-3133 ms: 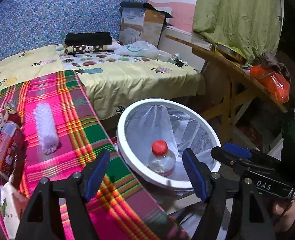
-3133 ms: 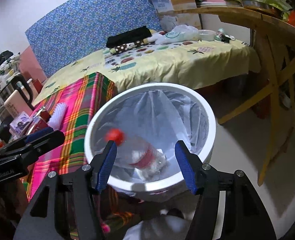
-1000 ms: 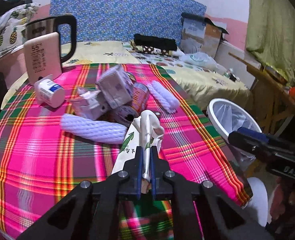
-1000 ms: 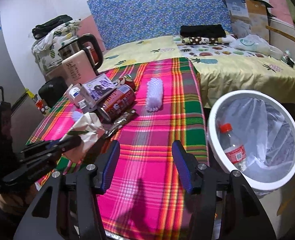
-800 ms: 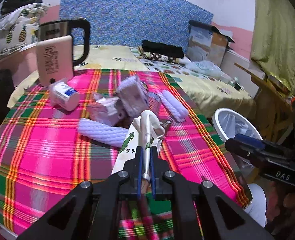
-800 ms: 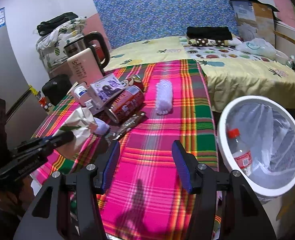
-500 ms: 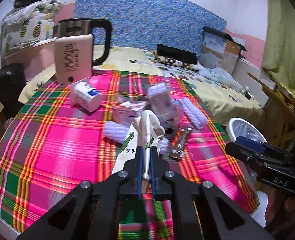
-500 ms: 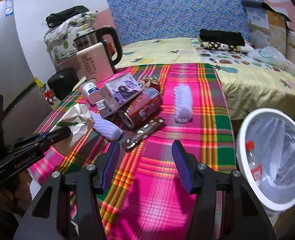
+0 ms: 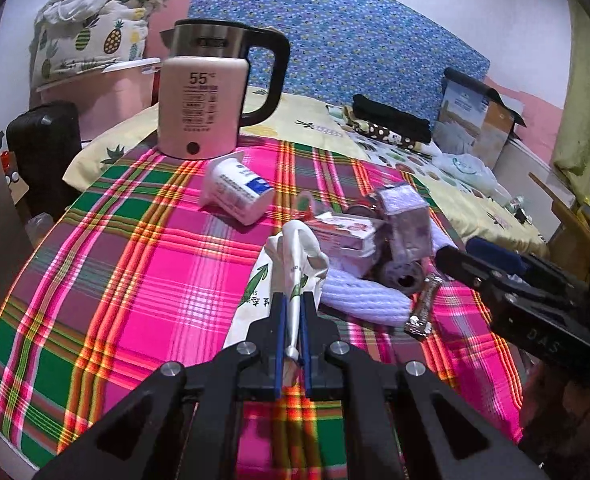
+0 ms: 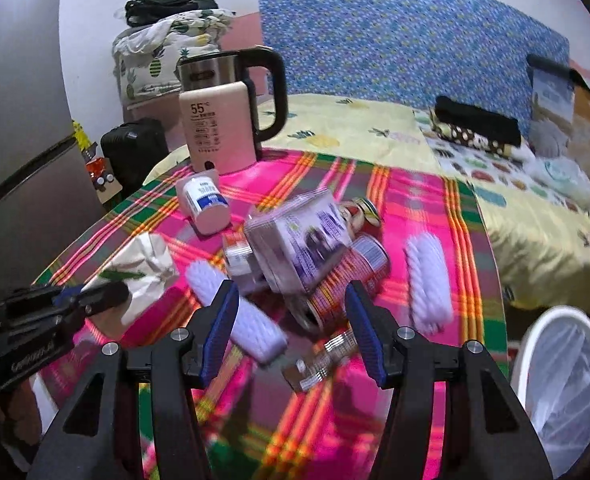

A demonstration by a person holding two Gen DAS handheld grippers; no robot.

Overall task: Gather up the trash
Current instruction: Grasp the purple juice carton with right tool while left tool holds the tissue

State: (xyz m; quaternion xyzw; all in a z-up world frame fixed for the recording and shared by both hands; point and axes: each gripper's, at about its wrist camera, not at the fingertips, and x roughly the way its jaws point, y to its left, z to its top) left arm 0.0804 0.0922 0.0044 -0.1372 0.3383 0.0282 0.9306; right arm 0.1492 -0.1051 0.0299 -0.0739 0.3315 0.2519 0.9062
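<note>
A crumpled white paper bag [image 9: 291, 264] with green leaf print is pinched in the left claw [image 9: 291, 332], whose blue pads are pressed together on a fold of it; the bag hangs just above the near part of the table [image 9: 143, 280], which wears a pink, green and yellow plaid cloth. In the right wrist view the same bag [image 10: 143, 268] sits at the tip of the left claw [image 10: 95, 300], at the left side of the table [image 10: 415, 200].

Just beyond the bag lies a heap of trash. A ribbed white foam sleeve [image 9: 363, 296] lies beside the bag, and behind it a red-and-white carton [image 9: 343, 236] leans against a purple-printed box [image 9: 407, 220]. A red can [image 10: 347, 276] lies on its side under that box [image 10: 299, 248], with what looks like a foil snack wrapper [image 10: 323, 360] in front of it, though motion blur makes that uncertain. A second foam sleeve [image 10: 429, 280] lies apart to the right, and a white cup [image 9: 235, 194] with a blue label lies tipped over farther back.

The right claw [image 10: 293, 332] is spread wide and holding nothing, hovering over the heap. A white trash bin [image 10: 535, 344] lined with clear plastic stands off the table's right edge. At the far end stands a pink kettle [image 9: 203, 108] with a black handle, marked 55, and behind the table a bed [image 10: 359, 128] with a yellow pineapple sheet.
</note>
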